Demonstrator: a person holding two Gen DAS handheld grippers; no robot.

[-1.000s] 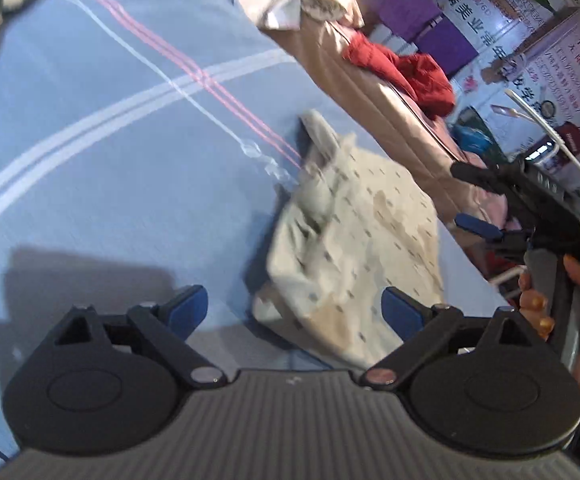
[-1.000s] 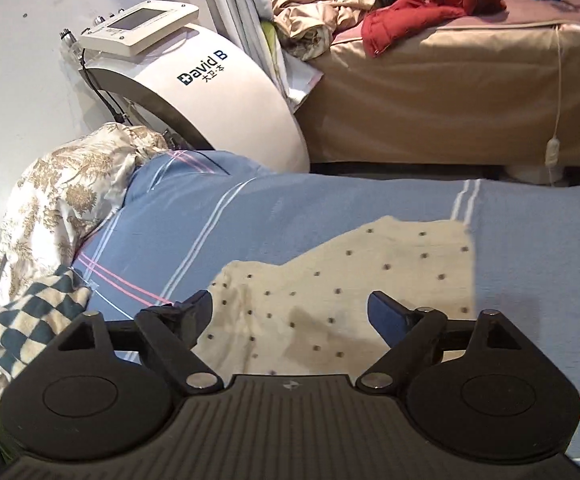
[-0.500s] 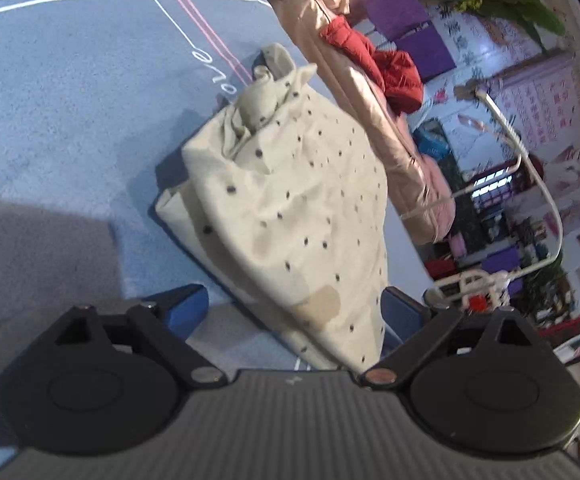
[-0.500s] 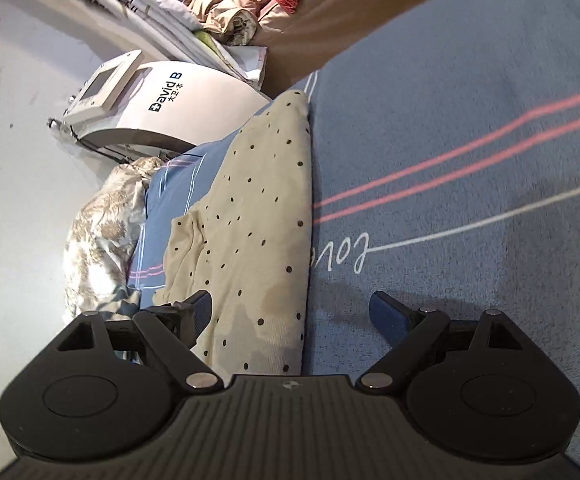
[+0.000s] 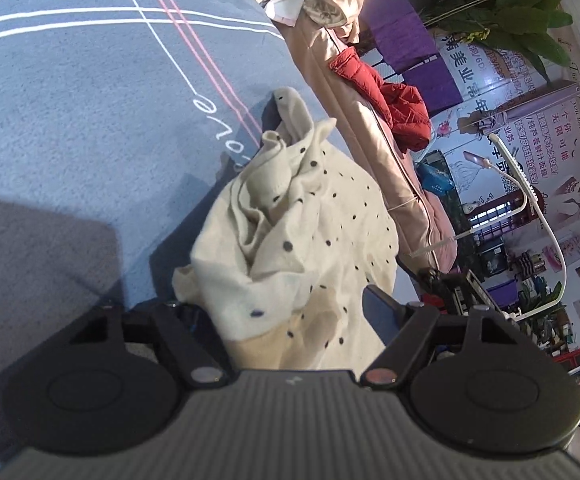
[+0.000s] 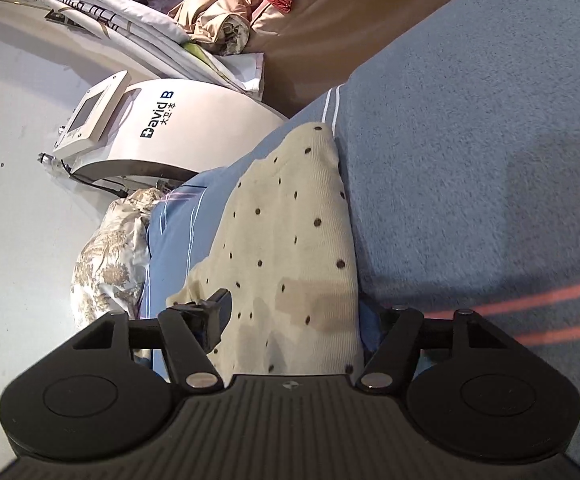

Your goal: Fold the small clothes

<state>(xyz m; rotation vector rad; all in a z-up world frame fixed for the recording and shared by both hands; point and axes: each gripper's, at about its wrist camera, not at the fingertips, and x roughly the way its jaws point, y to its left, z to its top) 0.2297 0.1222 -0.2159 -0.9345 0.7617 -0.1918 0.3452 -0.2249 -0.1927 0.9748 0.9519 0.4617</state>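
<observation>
While the cream dotted garment (image 5: 306, 248) fills the lower centre of the left wrist view, its near edge is seen lying between the two fingers of the left gripper (image 5: 290, 312). The jaws of that gripper have just been closing, yet they stand apart: the blue pad of the right finger (image 5: 378, 312) is clear of the cloth's edge, and the left finger is hidden under the fabric, so no pinch can be confirmed. Further up the frame the garment is bunched into folds, and beyond it the blue striped bedsheet (image 5: 90, 100) spreads to the upper left. A red jacket (image 5: 390, 96) is seen at the upper right on a tan-covered bed.

At the bottom of the right wrist view, the same garment (image 6: 290, 240) runs between the fingers of the right gripper (image 6: 294, 320), whose jaws are held wide. The left finger (image 6: 214, 316) rests on top of the cloth, and the right one is partly hidden beside its straight edge; whether they press on it cannot be told. From there the cloth tapers toward the upper centre, with the bedsheet (image 6: 470, 160) on the right. A white machine (image 6: 178, 132) stands at the upper left.
</observation>
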